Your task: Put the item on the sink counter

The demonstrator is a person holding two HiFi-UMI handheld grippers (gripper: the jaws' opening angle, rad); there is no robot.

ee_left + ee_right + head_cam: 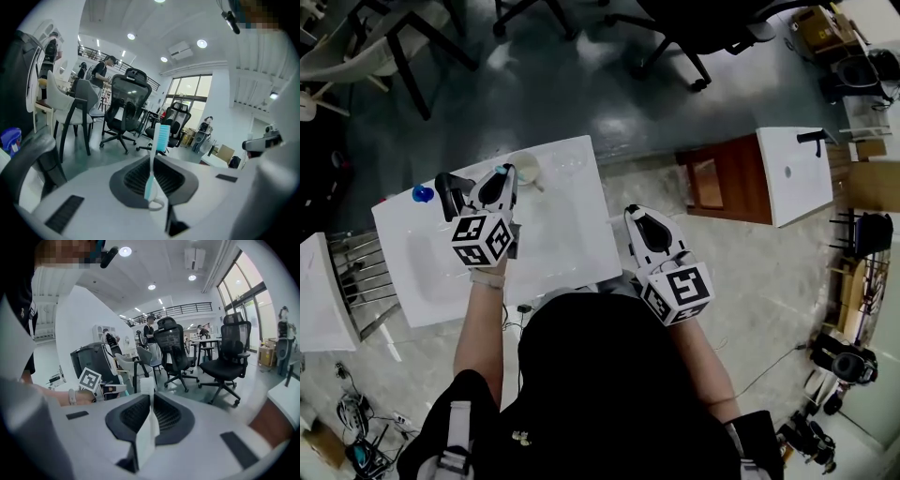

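Item: toothbrush point(162, 137) with a white handle and a blue bristle head. It stands upright between my left claw's pads, with the head above the tips.
Item location: carried over the far part of the white sink counter point(567, 234). I cannot tell whether it touches the counter.
Left claw point(500, 174): pressed together on the toothbrush handle, low on its length.
Right claw point(634, 216): pressed together on a flat white item point(146, 427) that stands on edge between the pads. The item's squared top shows above the tips.
Container: a cream cup point(525, 169) stands at the counter's far edge, just beside my left claw's tips. Its inside cannot be made out.
Other counter items: a small blue object point(423, 194) sits at the far left corner, with a black tap point(450, 195) just beside it.
Hard to make out: what the white item is. The bottom of the toothbrush handle is hidden behind the pads. In the head view the toothbrush is only a blue speck at the tips.
Cut off: my body covers the counter's near right corner in the head view.
Left hand pose: the forearm reaches over the counter's near edge, and the claw points away from me and slightly down.
Right hand pose: held off the counter's right edge, over the floor, pointing the same way and slightly down.
Surroundings: a second sink counter point(792, 173) on a wooden cabinet point(722, 183) stands well apart to the right. Office chairs point(178, 350) stand beyond.
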